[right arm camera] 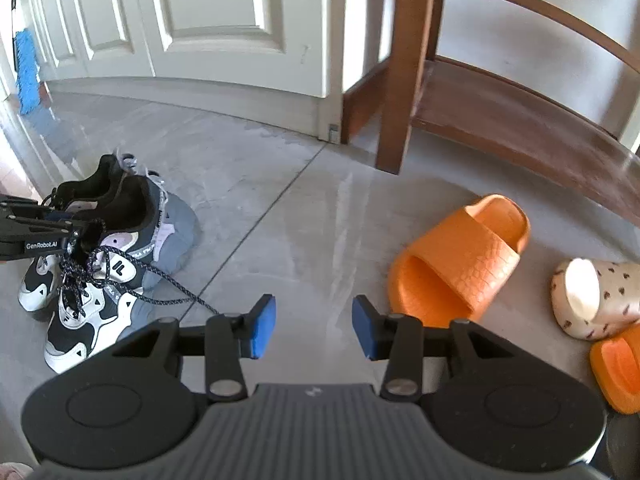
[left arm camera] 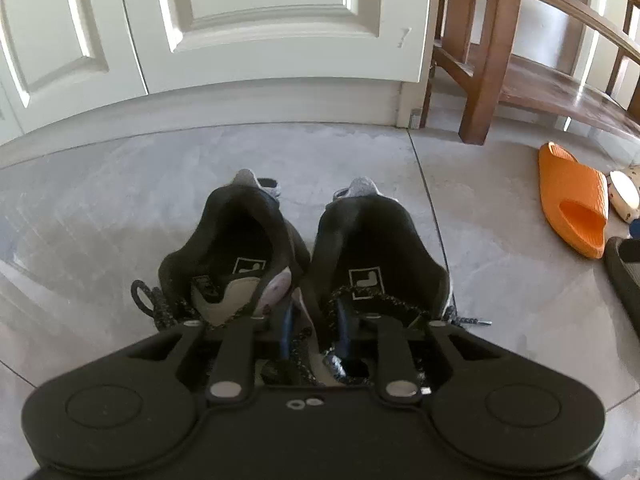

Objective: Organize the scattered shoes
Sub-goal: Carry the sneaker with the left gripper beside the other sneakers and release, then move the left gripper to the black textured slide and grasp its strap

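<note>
Two black, white and grey sneakers (left arm camera: 240,248) (left arm camera: 380,248) stand side by side on the floor, heels toward the white doors. My left gripper (left arm camera: 314,332) is shut on their inner sides near the tongues, one finger inside each shoe. The right wrist view shows the pair (right arm camera: 100,248) at the left with the left gripper (right arm camera: 60,228) on it. My right gripper (right arm camera: 314,328) is open and empty above bare floor. An orange slide (right arm camera: 460,256) lies just right of it.
A wooden bench (right arm camera: 500,112) with a low shelf stands at the right, by the white panelled doors (right arm camera: 200,20). A cream spotted slipper (right arm camera: 592,296) and a second orange slide (right arm camera: 620,364) lie far right. A dark slipper (left arm camera: 624,276) lies at the left wrist view's right edge.
</note>
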`<action>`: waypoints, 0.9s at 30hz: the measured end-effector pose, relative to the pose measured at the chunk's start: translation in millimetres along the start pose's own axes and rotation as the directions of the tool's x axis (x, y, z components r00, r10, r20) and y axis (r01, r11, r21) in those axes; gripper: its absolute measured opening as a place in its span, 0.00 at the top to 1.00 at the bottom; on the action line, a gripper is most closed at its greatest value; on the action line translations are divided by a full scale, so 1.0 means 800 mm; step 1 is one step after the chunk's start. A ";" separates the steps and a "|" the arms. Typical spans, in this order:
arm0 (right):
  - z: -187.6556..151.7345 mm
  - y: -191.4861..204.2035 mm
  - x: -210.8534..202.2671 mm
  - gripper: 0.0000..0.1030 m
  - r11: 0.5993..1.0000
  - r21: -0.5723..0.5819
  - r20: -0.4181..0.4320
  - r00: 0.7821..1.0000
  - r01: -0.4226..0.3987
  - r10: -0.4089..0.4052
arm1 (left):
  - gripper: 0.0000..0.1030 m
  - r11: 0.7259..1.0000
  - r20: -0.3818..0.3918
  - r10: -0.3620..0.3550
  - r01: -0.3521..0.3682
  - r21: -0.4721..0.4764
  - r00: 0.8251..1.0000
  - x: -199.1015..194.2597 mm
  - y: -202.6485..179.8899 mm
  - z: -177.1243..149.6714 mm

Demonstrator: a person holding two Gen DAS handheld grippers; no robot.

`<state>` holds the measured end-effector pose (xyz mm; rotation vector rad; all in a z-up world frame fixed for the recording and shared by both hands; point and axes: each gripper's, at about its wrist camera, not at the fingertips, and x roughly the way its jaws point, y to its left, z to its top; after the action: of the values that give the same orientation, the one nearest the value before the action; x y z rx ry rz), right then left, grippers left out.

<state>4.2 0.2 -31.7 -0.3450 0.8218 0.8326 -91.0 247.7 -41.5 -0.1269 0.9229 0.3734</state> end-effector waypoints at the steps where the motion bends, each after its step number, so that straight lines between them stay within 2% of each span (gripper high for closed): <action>1: 0.001 0.001 0.001 0.55 1.000 -0.001 0.000 1.000 0.002 -0.002 | 0.76 1.000 0.005 -0.002 0.002 0.010 1.000 -0.007 -0.003 0.001; 3: 0.002 0.000 0.001 0.55 1.000 -0.005 0.002 1.000 0.010 -0.010 | 0.75 1.000 0.040 0.003 -0.004 0.007 0.999 -0.024 -0.006 0.002; 7: 0.000 -0.013 -0.004 0.54 0.999 0.009 0.018 0.999 0.048 -0.048 | 0.71 0.998 0.135 0.003 0.006 -0.065 0.991 -0.067 -0.022 0.003; 11: -0.005 -0.043 -0.013 0.53 0.993 0.060 0.028 0.995 0.097 -0.099 | 0.65 0.986 0.144 -0.155 0.162 -0.035 0.977 -0.075 -0.060 0.008; 13: -0.008 -0.067 -0.024 0.51 0.986 0.105 0.040 0.990 0.131 -0.135 | 0.65 0.950 0.120 -0.303 0.310 -0.043 0.945 -0.068 -0.092 0.011; 15: -0.010 -0.088 -0.036 0.48 0.976 0.144 0.054 0.984 0.161 -0.171 | 0.64 0.918 0.066 -0.390 0.393 -0.055 0.919 -0.055 -0.120 0.015; 17: -0.013 -0.124 -0.064 0.47 0.952 0.204 0.082 0.965 0.227 -0.248 | 0.63 0.895 0.030 -0.443 0.444 -0.044 0.896 -0.048 -0.145 0.016; 18: -0.014 -0.133 -0.071 0.46 0.945 0.219 0.089 0.960 0.243 -0.267 | 0.63 0.873 0.008 -0.488 0.488 -0.001 0.873 -0.043 -0.171 0.019; 21: -0.031 -0.175 -0.110 0.42 0.901 0.300 0.115 0.926 0.313 -0.360 | 0.63 0.825 -0.023 -0.555 0.554 0.110 0.831 -0.039 -0.225 0.021; 22: -0.042 -0.191 -0.123 0.42 0.882 0.330 0.113 0.913 0.337 -0.391 | 0.63 0.795 -0.037 -0.587 0.585 0.160 0.809 -0.037 -0.249 0.021; 23: -0.052 -0.203 -0.131 0.42 0.868 0.350 0.107 0.906 0.352 -0.410 | 0.63 0.773 -0.052 -0.607 0.604 0.197 0.793 -0.036 -0.268 0.018; 25: -0.072 -0.221 -0.143 0.42 0.849 0.379 0.092 0.898 0.368 -0.430 | 0.67 0.720 -0.082 -0.647 0.642 0.264 0.758 -0.033 -0.303 0.013; 26: -0.083 -0.228 -0.148 0.42 0.841 0.391 0.082 0.896 0.375 -0.437 | 0.72 0.707 -0.090 -0.655 0.650 0.278 0.751 -0.034 -0.313 0.008; 27: -0.090 -0.233 -0.151 0.42 0.837 0.396 0.076 0.895 0.377 -0.440 | 0.73 0.681 -0.109 -0.669 0.665 0.306 0.736 -0.030 -0.333 0.004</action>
<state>62.6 -222.5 6.2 -0.1025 0.6978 0.2832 -3.6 -4.8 -34.1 -0.1486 0.8500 -0.4731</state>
